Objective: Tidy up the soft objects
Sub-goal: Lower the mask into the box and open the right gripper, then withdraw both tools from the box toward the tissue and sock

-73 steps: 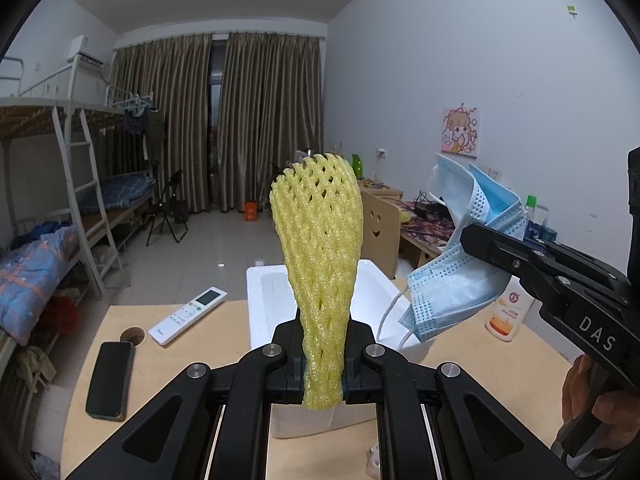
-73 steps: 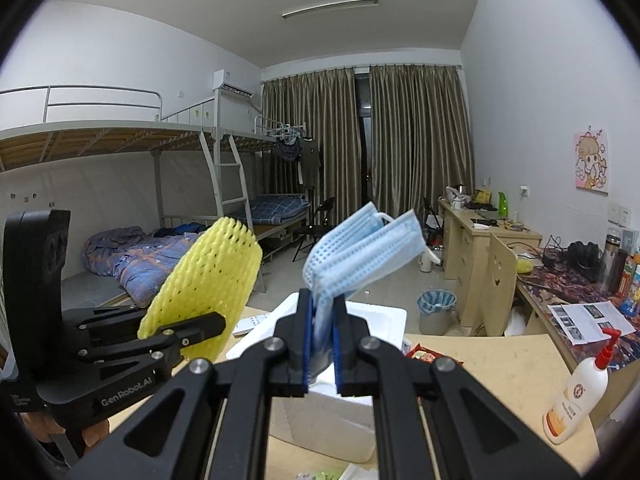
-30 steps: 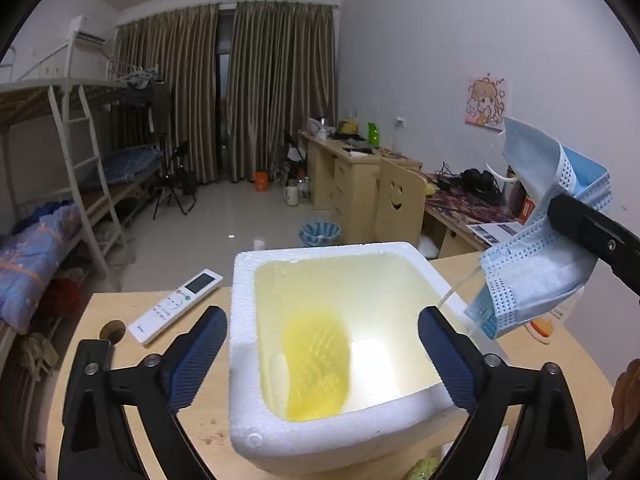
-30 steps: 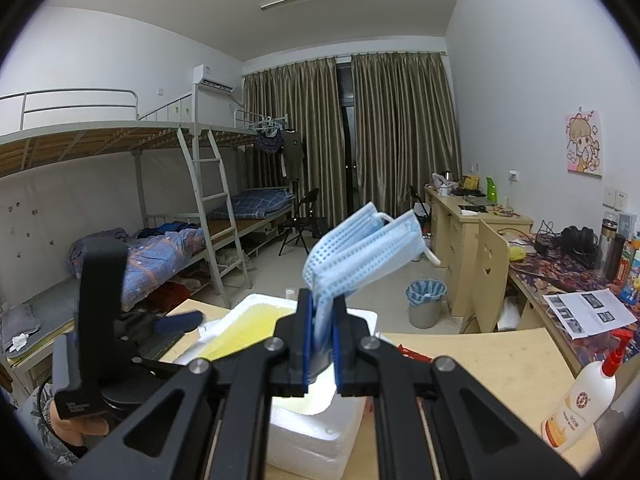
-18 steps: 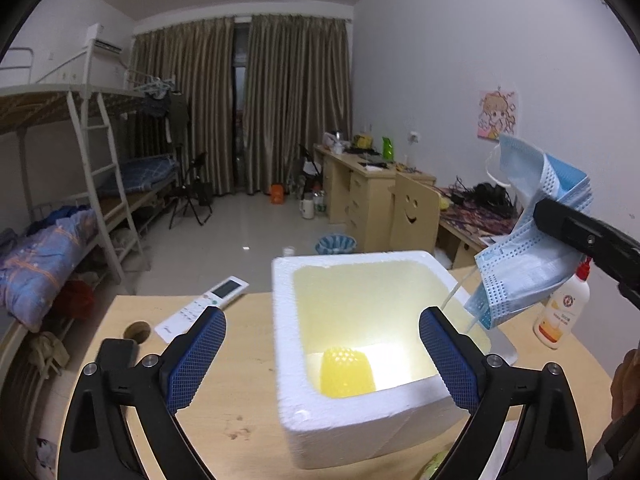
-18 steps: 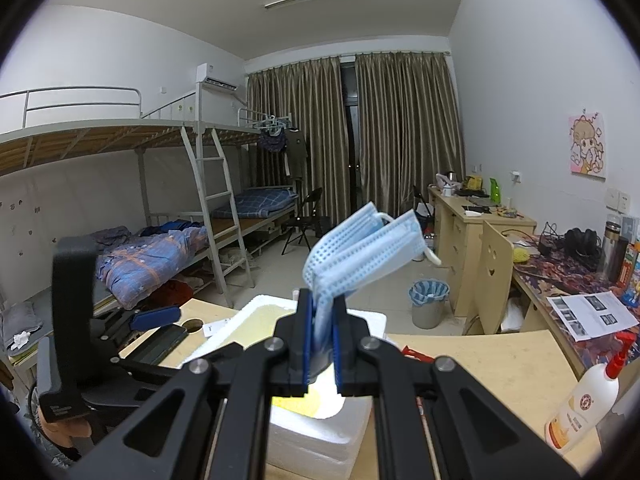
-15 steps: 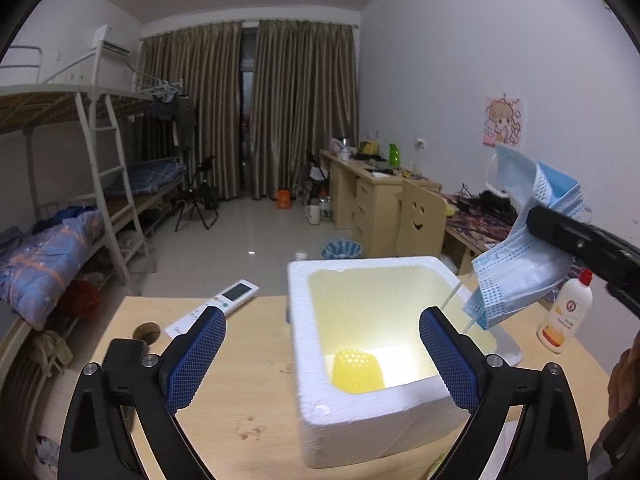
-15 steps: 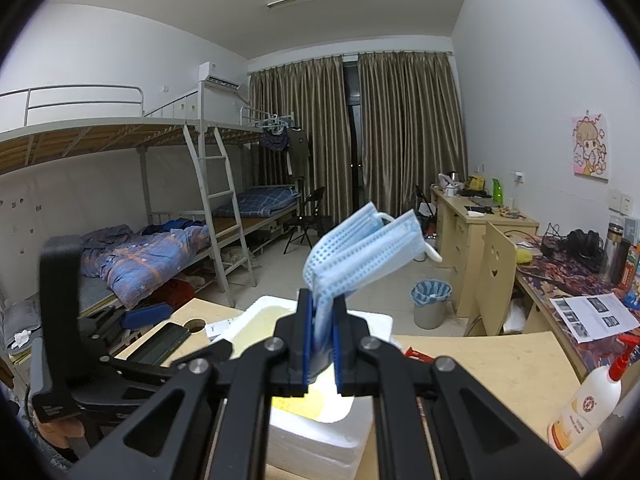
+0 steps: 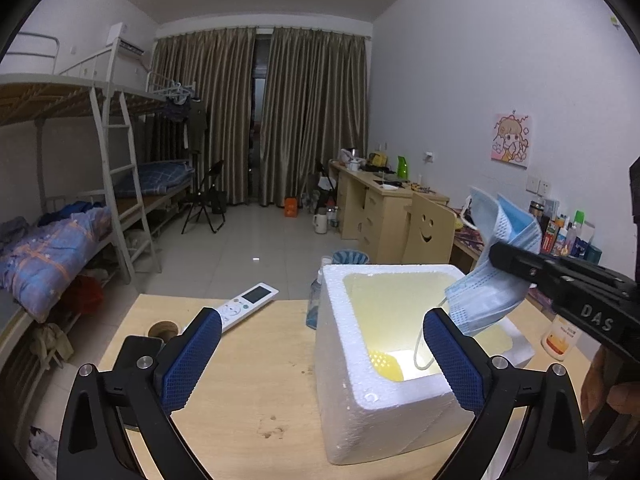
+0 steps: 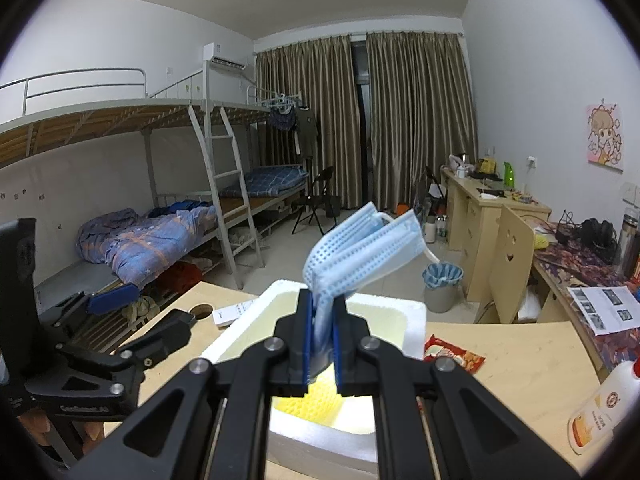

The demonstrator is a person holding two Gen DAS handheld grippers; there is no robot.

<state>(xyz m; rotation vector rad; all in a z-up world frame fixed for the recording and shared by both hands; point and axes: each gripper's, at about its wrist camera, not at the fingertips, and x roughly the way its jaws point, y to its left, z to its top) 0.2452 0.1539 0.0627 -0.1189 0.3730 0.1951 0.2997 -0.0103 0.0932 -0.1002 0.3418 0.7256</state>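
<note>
Fingers of the left gripper stand wide apart, holding nothing, above the wooden surface, with the white remote at 11 o'clock from them. At 2 o'clock sits the white foam box, a yellow foam net lying on its floor. Over the box's 3 o'clock rim, the right gripper is clamped on a blue face mask, whose ear loop dangles into the box.

We see the yellow foam net lying inside the white foam box; blue face masks hang crumpled above it.
</note>
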